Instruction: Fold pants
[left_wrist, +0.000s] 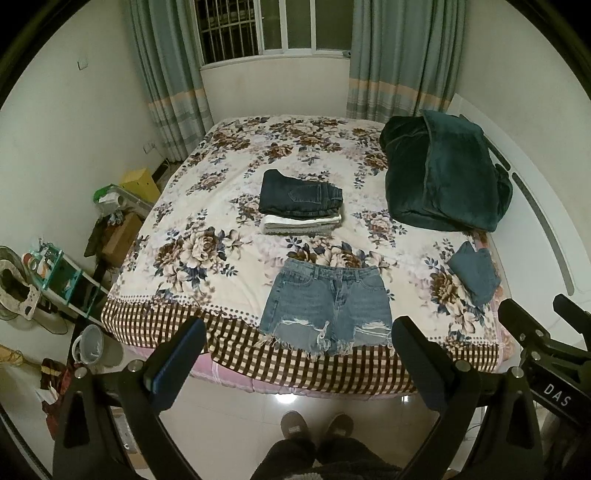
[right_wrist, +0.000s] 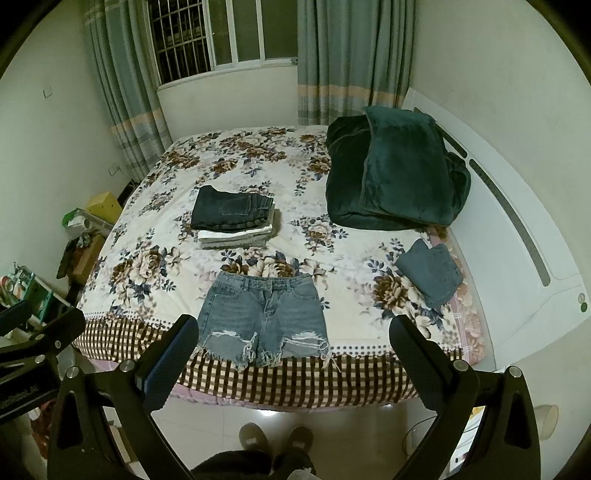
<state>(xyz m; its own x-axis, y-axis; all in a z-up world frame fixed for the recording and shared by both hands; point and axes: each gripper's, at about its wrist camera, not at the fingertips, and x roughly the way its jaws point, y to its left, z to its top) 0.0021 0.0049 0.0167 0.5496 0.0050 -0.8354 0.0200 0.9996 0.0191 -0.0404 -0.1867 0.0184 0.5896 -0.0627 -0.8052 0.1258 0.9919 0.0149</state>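
Note:
Light blue denim shorts (left_wrist: 327, 306) with frayed hems lie flat, waistband away from me, at the near edge of the floral bed; they also show in the right wrist view (right_wrist: 264, 317). My left gripper (left_wrist: 299, 332) is open and empty, held back from the bed above the floor. My right gripper (right_wrist: 293, 330) is open and empty too, beside the left one; it shows at the right edge of the left wrist view (left_wrist: 546, 332).
A stack of folded clothes with dark jeans on top (left_wrist: 301, 201) sits mid-bed. A small folded blue denim piece (left_wrist: 474, 273) lies at the right. A dark green blanket (left_wrist: 443, 173) is piled at the back right. Clutter and a bucket (left_wrist: 90, 345) stand left of the bed.

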